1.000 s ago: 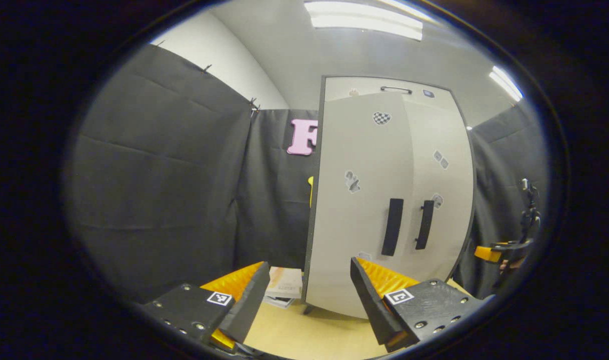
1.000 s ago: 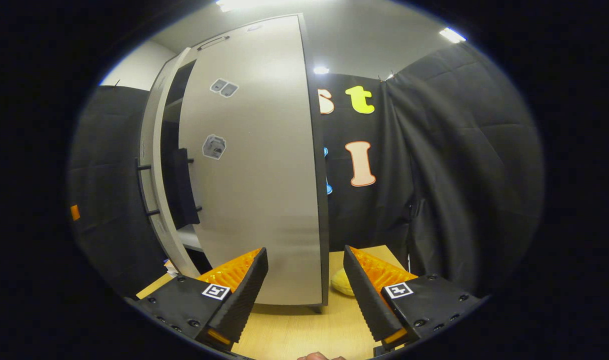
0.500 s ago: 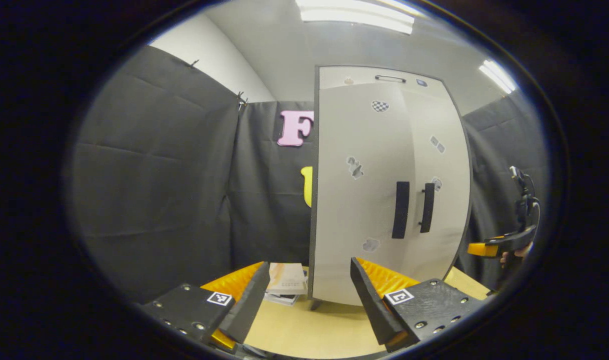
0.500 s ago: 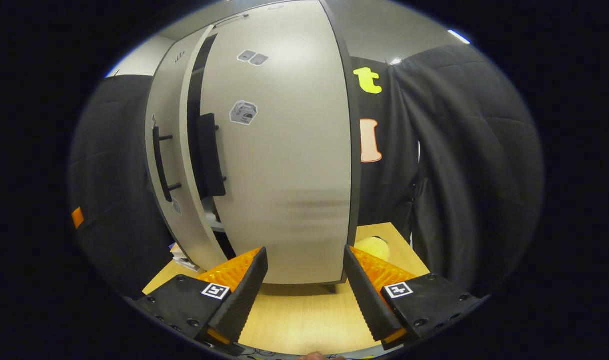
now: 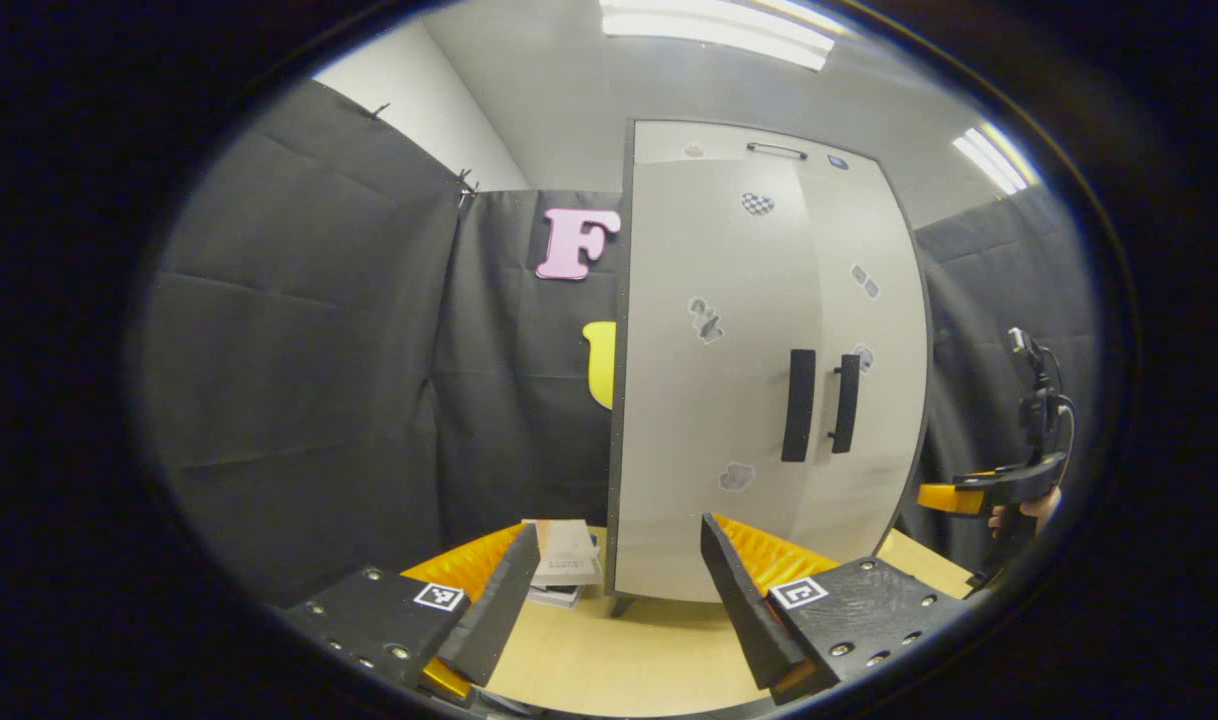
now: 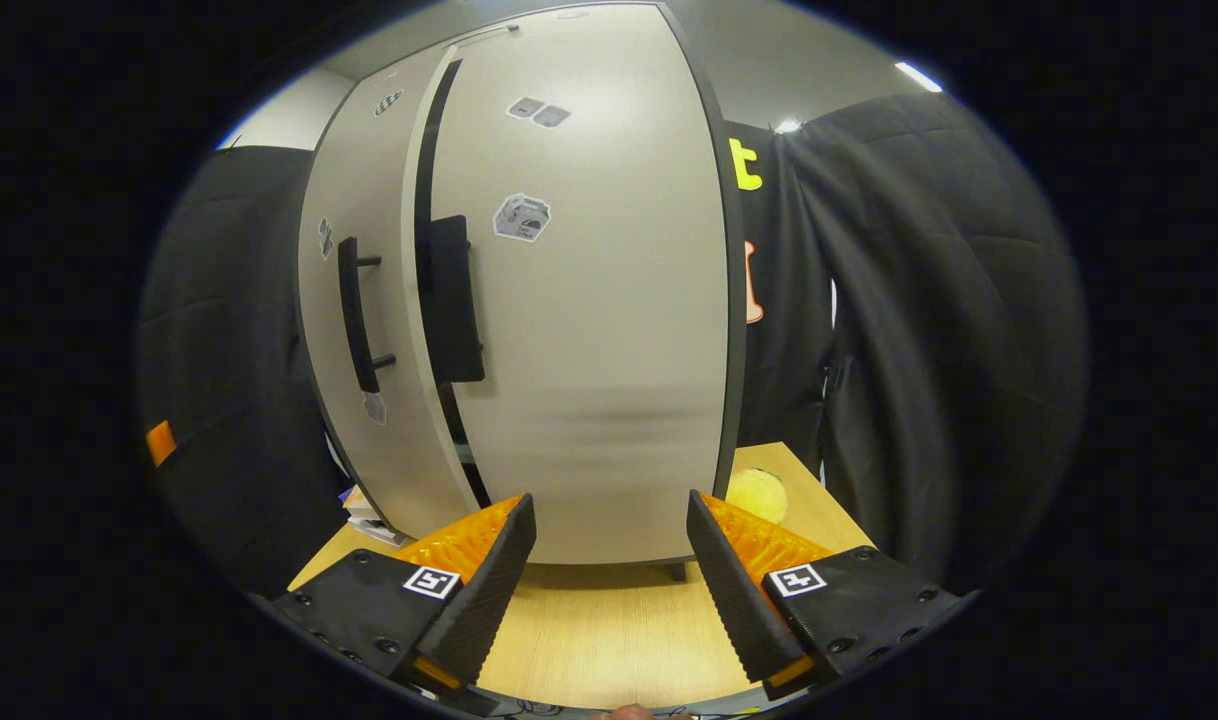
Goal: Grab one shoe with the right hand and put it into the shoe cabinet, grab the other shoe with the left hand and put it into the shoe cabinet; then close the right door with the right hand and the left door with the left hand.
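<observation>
While both grippers' fingers (image 5: 729, 590) (image 6: 729, 590) gape empty, cabinet (image 5: 759, 350) shows two doors, two handles.

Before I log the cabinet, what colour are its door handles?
Black: both door handles stand out against the pale grey doors, clearest in the left gripper view.

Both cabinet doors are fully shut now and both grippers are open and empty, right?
Not quite: in the right gripper view the right door is ajar, a dark gap beside the left door. The left gripper and right gripper are open and empty.
</observation>
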{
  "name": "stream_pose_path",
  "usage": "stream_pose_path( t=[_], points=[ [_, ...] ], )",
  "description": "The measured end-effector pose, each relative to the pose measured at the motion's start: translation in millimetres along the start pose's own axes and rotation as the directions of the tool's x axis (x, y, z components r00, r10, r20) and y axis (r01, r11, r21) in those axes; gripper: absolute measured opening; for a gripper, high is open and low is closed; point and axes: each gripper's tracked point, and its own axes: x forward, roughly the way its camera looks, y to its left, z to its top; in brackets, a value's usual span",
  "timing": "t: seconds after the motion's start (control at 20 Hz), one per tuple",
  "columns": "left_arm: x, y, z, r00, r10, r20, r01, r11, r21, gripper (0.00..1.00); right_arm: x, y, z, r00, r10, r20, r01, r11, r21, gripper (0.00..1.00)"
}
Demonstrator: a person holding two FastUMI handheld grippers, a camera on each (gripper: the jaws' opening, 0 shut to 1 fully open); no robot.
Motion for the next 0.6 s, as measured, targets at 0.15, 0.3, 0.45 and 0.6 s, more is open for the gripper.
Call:
stream_pose_path(
  t=[0.15,0.3,0.45,0.6],
  points=[
    [12.0,2.5,-5.5,1.000,0.002,0.014,-0.002,1.000,0.015,0.94,-3.0,-4.9,-7.1,1.000,-0.020,0.018,0.020,1.000,0.018,0.92],
    [15.1,2.3,-10.8,1.000,-0.005,0.007,0.005,1.000,0.013,0.94,-7.1,-13.8,-10.7,0.999,-0.041,0.019,0.040,0.999,0.029,0.92],
    [22.0,-1.2,-16.4,1.000,-0.026,-0.008,0.026,0.999,0.019,0.94,-10.9,-23.5,-11.2,0.997,-0.068,0.024,0.067,0.997,0.036,0.92],
    [31.5,-3.8,-18.8,0.999,-0.034,-0.006,0.034,0.999,0.001,0.94,-16.6,-31.9,-10.9,0.995,-0.091,0.035,0.089,0.995,0.034,0.92]
  ],
)
